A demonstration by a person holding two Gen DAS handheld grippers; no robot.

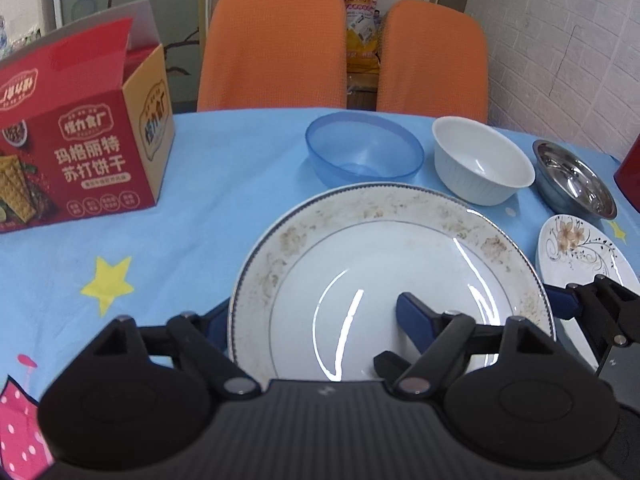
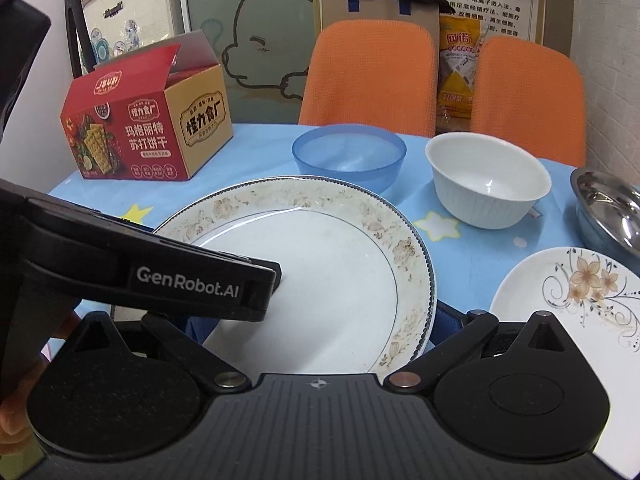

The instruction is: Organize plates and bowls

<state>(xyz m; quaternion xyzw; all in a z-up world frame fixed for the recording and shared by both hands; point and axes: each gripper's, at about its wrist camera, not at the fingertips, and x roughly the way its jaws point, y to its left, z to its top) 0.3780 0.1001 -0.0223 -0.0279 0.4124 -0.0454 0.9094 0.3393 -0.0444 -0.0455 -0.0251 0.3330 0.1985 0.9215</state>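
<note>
A large white plate with a faded floral rim (image 1: pixel 384 264) (image 2: pixel 320 264) is held over the blue tablecloth. My left gripper (image 1: pixel 316 320) is shut on the plate's near rim, one finger (image 1: pixel 416 316) on top and the other below; its body (image 2: pixel 192 284) shows in the right wrist view. My right gripper (image 2: pixel 320 328) stands wide around the plate's near rim; its fingers are mostly hidden, so its grip is unclear. Behind stand a blue bowl (image 1: pixel 364 152) (image 2: pixel 348 156), a white bowl (image 1: pixel 484 160) (image 2: pixel 488 180), a steel bowl (image 1: pixel 576 180) (image 2: pixel 612 208) and a small flowered plate (image 1: pixel 584 252) (image 2: pixel 572 300).
A red cracker box (image 1: pixel 80 148) (image 2: pixel 148 136) stands open at the back left. Two orange chairs (image 1: pixel 276 48) (image 2: pixel 372 76) stand behind the table's far edge. A red object (image 1: pixel 628 176) is at the right edge. A white brick wall is at the right.
</note>
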